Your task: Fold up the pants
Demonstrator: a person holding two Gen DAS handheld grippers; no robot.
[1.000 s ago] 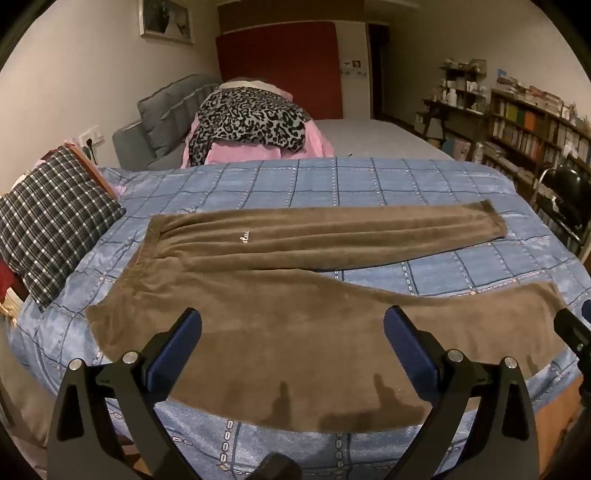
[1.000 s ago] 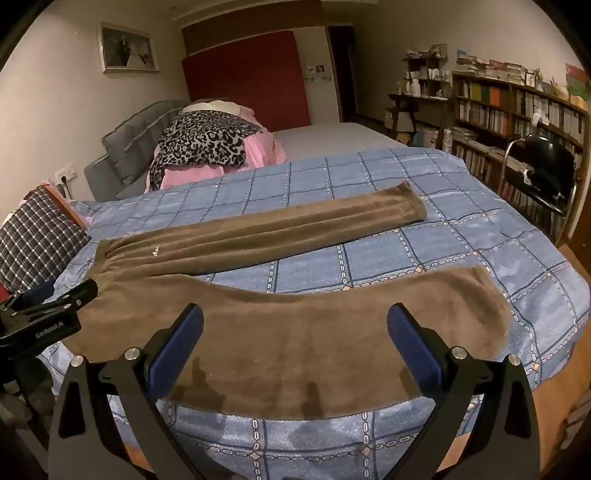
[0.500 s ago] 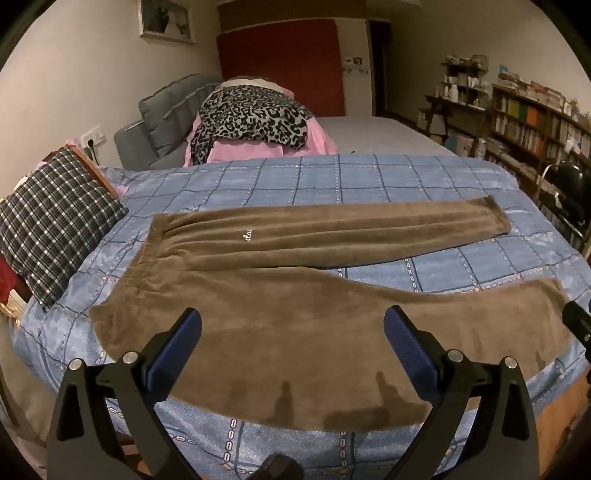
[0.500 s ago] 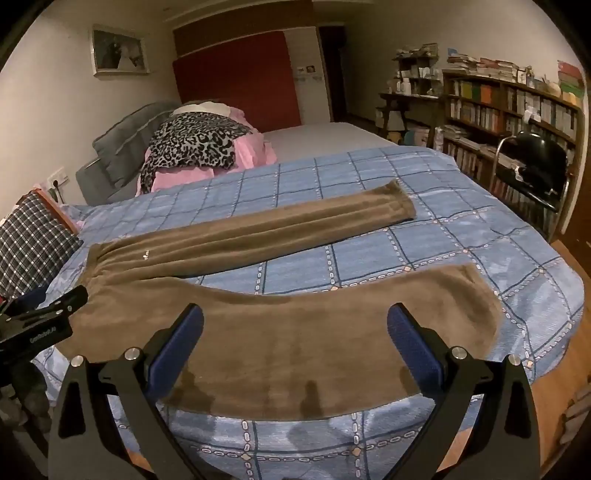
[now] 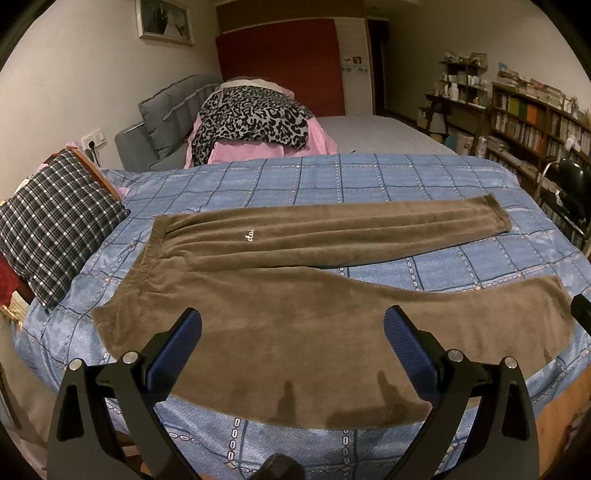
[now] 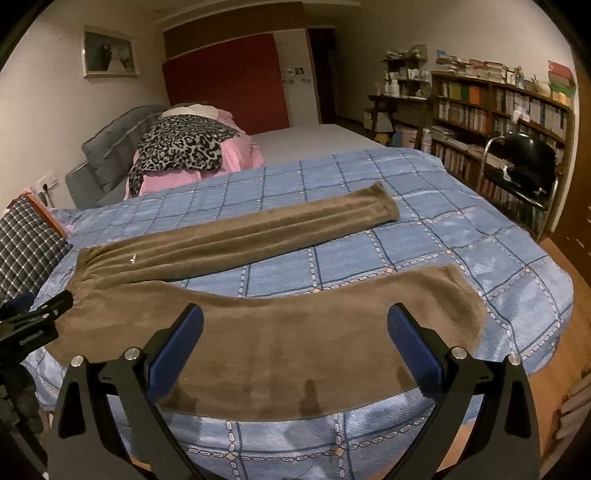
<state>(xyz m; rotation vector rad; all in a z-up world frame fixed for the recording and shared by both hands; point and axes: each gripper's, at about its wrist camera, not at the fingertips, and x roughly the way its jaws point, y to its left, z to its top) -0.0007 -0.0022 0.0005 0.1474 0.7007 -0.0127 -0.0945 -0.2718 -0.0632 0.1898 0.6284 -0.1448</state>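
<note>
we see the brown fleece pants (image 5: 280,295) spread flat on the blue checked bedspread (image 5: 369,177), waistband (image 5: 147,258) at the left, both legs running off to the right. the legs are splayed apart in a v w/ a wedge of blue cover between them. the far leg (image 6: 277,229) lies straight, its cuff twd the right side of the bed; the near leg (image 6: 332,332) lies along the bed's front edge, its cuff near the right corner. small white lettering (image 5: 250,235) sits on the far leg close to the waistband.

our left gripper (image 5: 293,339) hangs above the near leg's upper part, jaws spread wide, blue pads (image 5: 173,350) on either side, nothing between them, not touching the cloth as far as we can tell. our right gripper (image 6: 295,336) hangs over the middle of the near leg, jaws also wide apart and empty. in the right wrist view the left gripper's black body shows at the left edge, beside the waistband end.

around: a plaid pillow (image 5: 55,229) at the bed's left edge, just beside the waistband; a leopard-print cloth (image 5: 251,118) piled on pink bedding (image 5: 317,140) behind; a grey padded headboard (image 5: 166,110); a red panel (image 5: 280,66) on the back wall; a framed pic (image 5: 164,16); bookshelves (image 6: 498,107) and a black chair (image 6: 524,162) at the right.
</note>
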